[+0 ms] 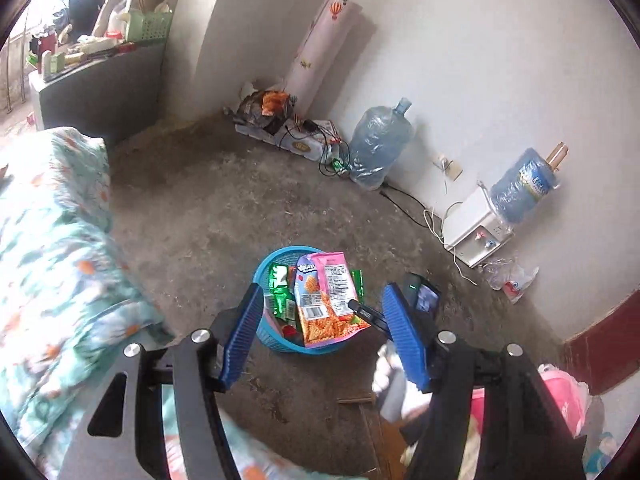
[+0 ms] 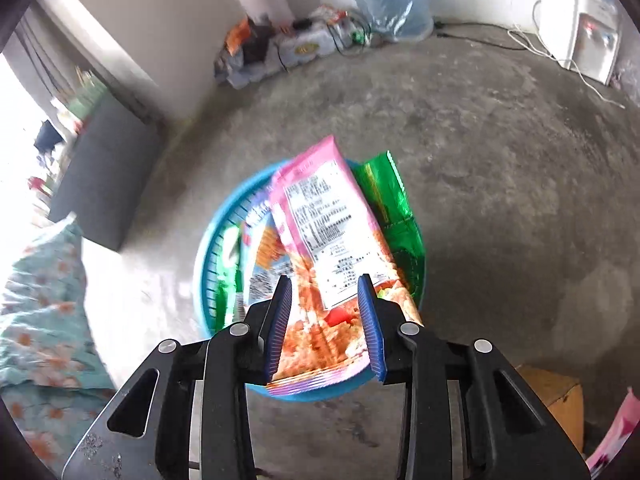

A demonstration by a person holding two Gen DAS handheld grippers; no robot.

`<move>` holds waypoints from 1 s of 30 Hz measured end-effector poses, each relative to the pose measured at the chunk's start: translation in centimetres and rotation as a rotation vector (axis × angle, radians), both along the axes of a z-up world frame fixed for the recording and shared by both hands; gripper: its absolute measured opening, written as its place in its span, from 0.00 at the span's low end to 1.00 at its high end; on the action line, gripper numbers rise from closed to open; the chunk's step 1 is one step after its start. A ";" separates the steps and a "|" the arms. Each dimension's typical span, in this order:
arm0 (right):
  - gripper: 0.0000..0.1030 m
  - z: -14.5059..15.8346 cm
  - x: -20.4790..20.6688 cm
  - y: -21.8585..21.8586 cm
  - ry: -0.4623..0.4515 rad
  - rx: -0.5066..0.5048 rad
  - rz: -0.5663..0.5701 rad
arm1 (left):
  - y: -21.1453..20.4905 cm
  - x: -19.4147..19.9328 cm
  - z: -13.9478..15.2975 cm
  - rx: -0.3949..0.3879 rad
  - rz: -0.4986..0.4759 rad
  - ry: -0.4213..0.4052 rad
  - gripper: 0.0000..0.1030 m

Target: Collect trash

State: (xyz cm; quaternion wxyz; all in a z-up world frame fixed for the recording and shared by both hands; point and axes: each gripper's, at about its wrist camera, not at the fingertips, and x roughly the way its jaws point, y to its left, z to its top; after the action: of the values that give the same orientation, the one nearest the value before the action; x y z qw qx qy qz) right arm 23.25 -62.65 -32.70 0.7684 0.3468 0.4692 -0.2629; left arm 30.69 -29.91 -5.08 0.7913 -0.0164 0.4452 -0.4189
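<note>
A bed [image 1: 52,248] with a flowered green cover fills the left side of the left wrist view. Right of it, on the bare concrete floor [image 1: 224,208], stands a blue basket [image 1: 276,340] holding green wrappers [image 1: 280,292] and two pink snack bags. The left tool [image 1: 320,336] hangs above the basket with its blue pads wide apart and nothing between them. The right tool [image 2: 326,320], seen from its own camera, has the upper pink snack bag [image 2: 320,216] between its pads, which stand partly apart; whether they press on the bag I cannot tell. That bag lies tilted across the basket's rim. Further right, against the white wall, stand a water jug [image 1: 380,144] and a water dispenser [image 1: 480,228].
</note>
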 end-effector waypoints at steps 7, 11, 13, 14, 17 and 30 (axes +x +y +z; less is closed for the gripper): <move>0.16 -11.6 7.9 -0.5 0.355 0.099 0.058 | 15.6 -4.8 3.7 0.046 0.205 -0.136 0.60; 0.15 -14.8 9.3 -0.1 0.437 0.109 0.077 | 23.3 -6.3 3.6 0.069 0.401 -0.107 0.61; 0.15 -16.0 9.6 0.3 0.479 0.122 0.109 | 26.4 -6.8 3.4 0.082 0.482 -0.105 0.61; 0.15 -16.2 9.5 0.3 0.485 0.131 0.108 | 27.7 -7.1 3.2 0.087 0.518 -0.101 0.62; 0.22 -14.4 8.0 0.0 0.412 0.151 0.069 | 31.4 -7.5 2.4 0.066 0.596 -0.069 0.63; 0.38 4.6 -1.8 4.8 -0.061 0.080 0.155 | 38.8 -10.3 1.4 -0.075 0.707 -0.021 0.69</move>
State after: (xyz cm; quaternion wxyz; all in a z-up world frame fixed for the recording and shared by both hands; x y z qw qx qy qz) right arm 21.48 -57.83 -28.09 0.7860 0.3478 0.4809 -0.1731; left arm 20.42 8.92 -3.66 0.8908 -0.1939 0.3881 -0.1354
